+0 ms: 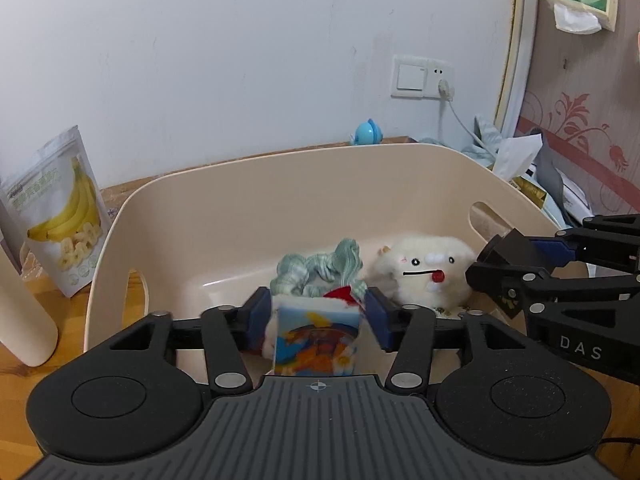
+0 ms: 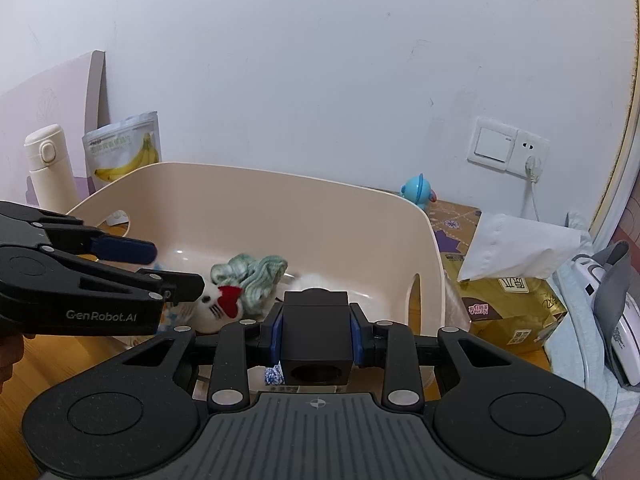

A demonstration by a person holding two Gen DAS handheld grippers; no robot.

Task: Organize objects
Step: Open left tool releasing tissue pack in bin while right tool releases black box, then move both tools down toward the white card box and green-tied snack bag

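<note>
Above the beige bin (image 1: 224,200), left tongs (image 1: 318,318) clamp a cat plush (image 1: 316,344), right tongs (image 2: 316,330) a black cube (image 2: 316,336).

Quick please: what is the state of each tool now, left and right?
Left tool: closed on the cat plush with red bow, over the beige basket.
Right tool: closed on the black cube.

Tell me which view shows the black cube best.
The right wrist view: the black cube sits centred between the right gripper pads, its round hole facing the camera. The left wrist view shows the cube only sideways, at the right edge.
</note>
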